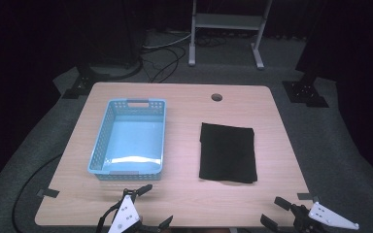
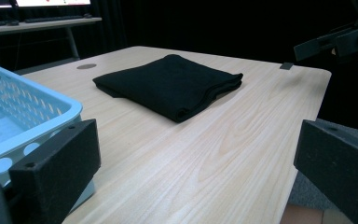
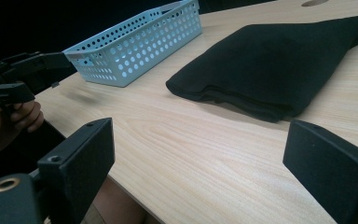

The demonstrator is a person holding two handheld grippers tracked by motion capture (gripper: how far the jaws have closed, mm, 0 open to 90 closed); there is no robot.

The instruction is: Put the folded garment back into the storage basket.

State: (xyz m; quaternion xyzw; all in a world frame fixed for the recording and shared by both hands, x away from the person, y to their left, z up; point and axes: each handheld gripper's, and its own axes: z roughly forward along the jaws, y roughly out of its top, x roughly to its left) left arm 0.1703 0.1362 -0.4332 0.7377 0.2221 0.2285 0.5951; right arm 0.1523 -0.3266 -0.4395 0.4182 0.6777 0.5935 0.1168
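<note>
Pale wood-grain desk (image 1: 184, 194) stands on grey carpet in a dark room. The perforated light-blue plastic basket (image 1: 128, 140) sits empty; a folded black cloth (image 1: 228, 152) lies just beside it. Both grippers, left gripper (image 1: 148, 206) and right gripper (image 1: 274, 211), hover at the near edge, jaws wide, holding nothing.

Matt black cloth (image 1: 228, 152) – wood-grain table (image 1: 184, 199)

My black cloth (image 1: 228, 153) lies folded flat on the table's right half, well apart from my blue basket (image 1: 108, 127).
</note>
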